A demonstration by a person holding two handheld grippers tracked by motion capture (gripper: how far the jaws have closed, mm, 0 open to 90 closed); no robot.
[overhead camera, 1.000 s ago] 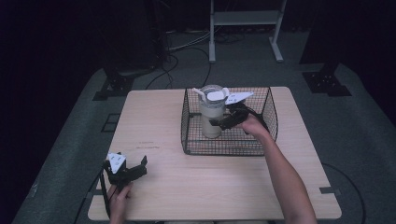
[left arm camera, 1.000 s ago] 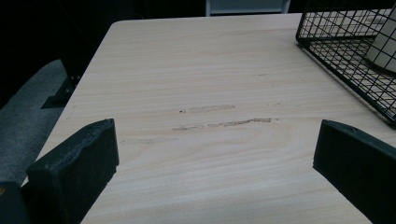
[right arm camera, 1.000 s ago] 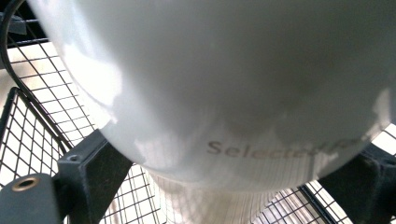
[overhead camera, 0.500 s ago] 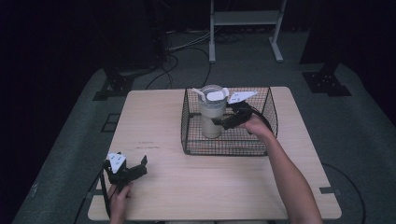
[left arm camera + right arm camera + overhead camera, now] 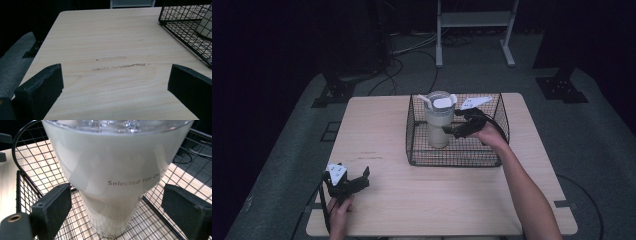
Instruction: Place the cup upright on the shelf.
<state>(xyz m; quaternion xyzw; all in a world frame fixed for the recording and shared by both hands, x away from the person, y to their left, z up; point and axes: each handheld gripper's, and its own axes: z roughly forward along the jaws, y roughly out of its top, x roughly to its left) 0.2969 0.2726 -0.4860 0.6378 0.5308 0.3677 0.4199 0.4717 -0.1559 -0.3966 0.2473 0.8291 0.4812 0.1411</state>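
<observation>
The right gripper [image 5: 451,131] reaches into the black wire basket [image 5: 457,156], jaws spread wide. Directly ahead of it, between the two jaws but touching neither, stands an upright tall white plastic tumbler with a clear lid [image 5: 112,175] (grey lettering on its side reads "Selected For"). The left gripper [image 5: 354,182] rests on the pale wooden table [image 5: 105,45], jaws apart and empty, the basket lying ahead to its right.

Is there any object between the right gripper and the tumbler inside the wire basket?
Nothing visible does. In the right gripper view, the right gripper has its jaws open on either side of the tumbler, with only free space between them. The tumbler stands upright on the floor of the wire basket.
</observation>
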